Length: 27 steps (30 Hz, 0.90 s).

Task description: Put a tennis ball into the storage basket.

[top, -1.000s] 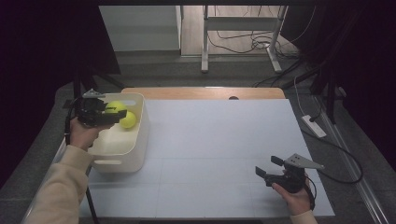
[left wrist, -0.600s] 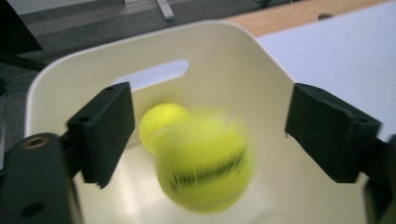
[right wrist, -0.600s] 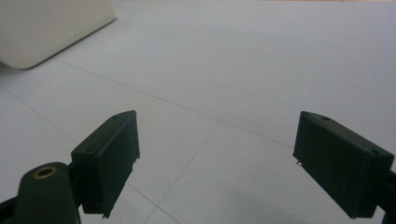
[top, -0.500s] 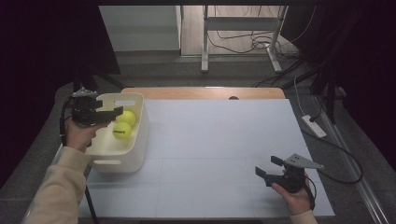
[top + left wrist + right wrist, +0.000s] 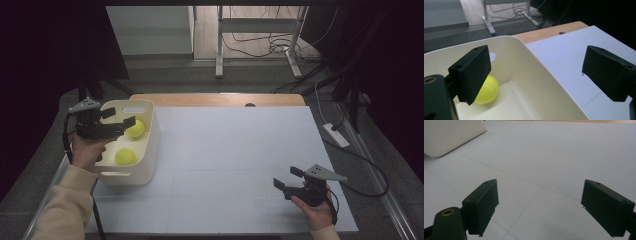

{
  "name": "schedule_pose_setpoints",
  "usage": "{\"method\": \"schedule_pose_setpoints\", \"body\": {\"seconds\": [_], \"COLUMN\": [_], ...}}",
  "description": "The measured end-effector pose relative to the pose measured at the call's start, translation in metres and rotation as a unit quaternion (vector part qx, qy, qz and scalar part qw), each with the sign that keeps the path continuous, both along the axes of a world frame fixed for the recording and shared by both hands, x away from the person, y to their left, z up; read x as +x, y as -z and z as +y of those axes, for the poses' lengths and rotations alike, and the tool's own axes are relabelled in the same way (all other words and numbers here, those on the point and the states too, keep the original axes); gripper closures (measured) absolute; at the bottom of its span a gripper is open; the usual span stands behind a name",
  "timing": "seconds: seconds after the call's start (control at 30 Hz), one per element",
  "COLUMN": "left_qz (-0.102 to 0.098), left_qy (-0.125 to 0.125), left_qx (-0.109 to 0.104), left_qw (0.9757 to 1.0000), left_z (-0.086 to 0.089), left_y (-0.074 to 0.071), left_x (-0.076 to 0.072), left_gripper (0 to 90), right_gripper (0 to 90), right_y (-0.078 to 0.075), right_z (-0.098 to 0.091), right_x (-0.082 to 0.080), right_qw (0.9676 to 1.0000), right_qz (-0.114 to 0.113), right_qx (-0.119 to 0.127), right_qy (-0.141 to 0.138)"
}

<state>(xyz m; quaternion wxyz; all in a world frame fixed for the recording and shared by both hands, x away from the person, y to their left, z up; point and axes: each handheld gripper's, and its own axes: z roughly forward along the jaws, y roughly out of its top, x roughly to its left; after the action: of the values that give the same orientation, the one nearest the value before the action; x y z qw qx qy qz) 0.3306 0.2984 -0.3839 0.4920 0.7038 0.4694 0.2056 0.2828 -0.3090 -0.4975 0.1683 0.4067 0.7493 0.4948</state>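
Fingers of the left gripper [image 5: 118, 117] have just been opened, nothing between; a ball [image 5: 135, 128], light and springy, is best gripped across its middle

A bin [image 5: 150, 145] stands at the left edge of the tabletop [image 5: 235, 165], with two tennis balls [image 5: 135, 128] lying inside it, one behind the other. The left tongs [image 5: 119, 117] hang over the bin's left rim above the balls. The right tongs [image 5: 286, 178] sit near the tabletop's front right corner, well apart from the bin.
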Motion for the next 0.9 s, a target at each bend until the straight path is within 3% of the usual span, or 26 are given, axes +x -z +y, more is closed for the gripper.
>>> {"method": "schedule_pose_setpoints", "body": {"seconds": [0.33,0.9], "left_qz": [-0.04,-0.056], "left_qy": [0.046,0.098], "left_qx": [-0.012,-0.021], "left_qw": [0.9981,0.9934], "left_z": [-0.019,-0.051], "left_y": [-0.001,-0.002], "left_x": [-0.023,-0.041], "left_gripper": [9.1,9.1], "right_gripper": [14.2,14.2], "right_y": [0.0,-0.001], "right_z": [0.0,0.0], "right_x": [0.002,0.001], "right_qw": [1.0,1.0], "right_qz": [-0.003,-0.005], "right_qx": [-0.001,-0.001], "right_qy": [-0.004,-0.005]}}
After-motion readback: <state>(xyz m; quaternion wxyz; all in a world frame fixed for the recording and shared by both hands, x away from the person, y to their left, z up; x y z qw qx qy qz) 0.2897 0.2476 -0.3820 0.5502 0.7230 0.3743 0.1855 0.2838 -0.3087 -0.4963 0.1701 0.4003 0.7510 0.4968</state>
